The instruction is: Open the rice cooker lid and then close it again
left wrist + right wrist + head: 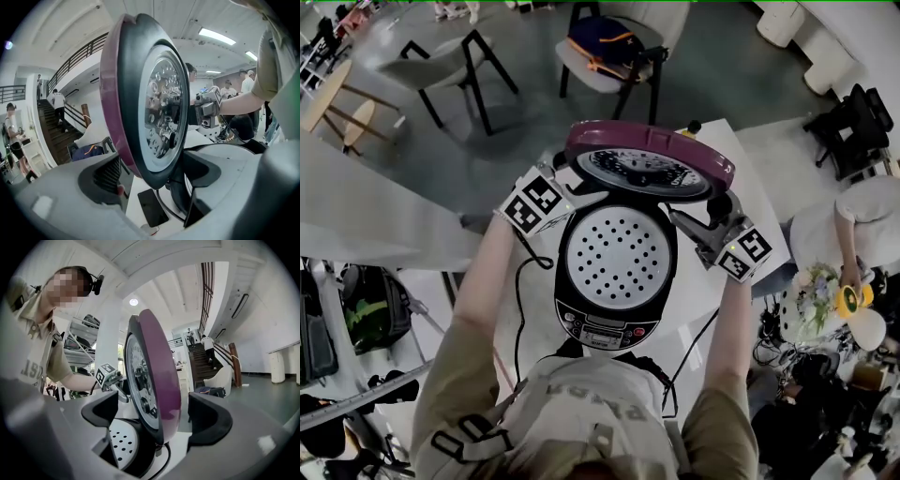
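The white table (741,169) carries the rice cooker (609,330), whose purple lid (649,155) stands raised on edge at the cooker's far side, above its perforated white inner tray (617,255). The left gripper (569,181) and right gripper (703,216) flank the cooker's lid. Each has its fingers spread wide, with the lid's rim standing between them.

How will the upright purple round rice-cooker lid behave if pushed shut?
Likely stiff: the purple round lid keeps its thick moulded shape. Standing near upright over the white perforated tray, it would probably pivot and drop quickly.
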Motion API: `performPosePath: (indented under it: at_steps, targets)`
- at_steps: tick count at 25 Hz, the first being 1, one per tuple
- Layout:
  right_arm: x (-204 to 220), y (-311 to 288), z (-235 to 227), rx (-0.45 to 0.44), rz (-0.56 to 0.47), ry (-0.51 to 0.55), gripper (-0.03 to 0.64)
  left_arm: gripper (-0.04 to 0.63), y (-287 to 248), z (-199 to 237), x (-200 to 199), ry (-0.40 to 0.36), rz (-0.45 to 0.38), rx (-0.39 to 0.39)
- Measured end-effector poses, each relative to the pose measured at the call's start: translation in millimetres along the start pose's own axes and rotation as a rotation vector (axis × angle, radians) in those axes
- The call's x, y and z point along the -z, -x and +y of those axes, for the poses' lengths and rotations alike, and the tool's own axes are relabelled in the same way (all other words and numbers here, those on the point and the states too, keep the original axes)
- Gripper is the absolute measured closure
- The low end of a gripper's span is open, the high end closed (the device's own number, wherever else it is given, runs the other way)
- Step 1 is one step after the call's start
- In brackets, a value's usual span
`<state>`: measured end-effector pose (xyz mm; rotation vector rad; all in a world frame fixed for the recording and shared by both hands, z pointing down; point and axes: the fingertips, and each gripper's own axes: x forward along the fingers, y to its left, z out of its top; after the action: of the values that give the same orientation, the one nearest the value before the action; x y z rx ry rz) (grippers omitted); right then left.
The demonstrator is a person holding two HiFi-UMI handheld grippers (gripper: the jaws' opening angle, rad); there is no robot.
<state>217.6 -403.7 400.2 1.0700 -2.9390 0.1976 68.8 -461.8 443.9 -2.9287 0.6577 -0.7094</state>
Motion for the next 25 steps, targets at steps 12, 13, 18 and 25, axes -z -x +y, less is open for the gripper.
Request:
performPosePath:
  at_steps: [12, 13, 18, 25]
  targets:
    - [-18, 6, 21, -0.016, -0.001, 0.05, 0.166, 0.137, 16, -11, -7, -0.063, 0.028, 0.017]
    - [-18, 7, 23, -0.015, 0.001, 0.052, 0.164, 0.134, 18, -13, -7, -0.065, 0.029, 0.022]
    - [-16, 13, 38, -0.025, 0.025, 0.076, 0.155, 0.103, 28, -25, -7, -0.102, 0.042, 0.046]
    - [-6, 22, 65, -0.033, 0.109, 0.165, 0.107, 0.079, 46, -47, 1, -0.17, 0.089, 0.08]
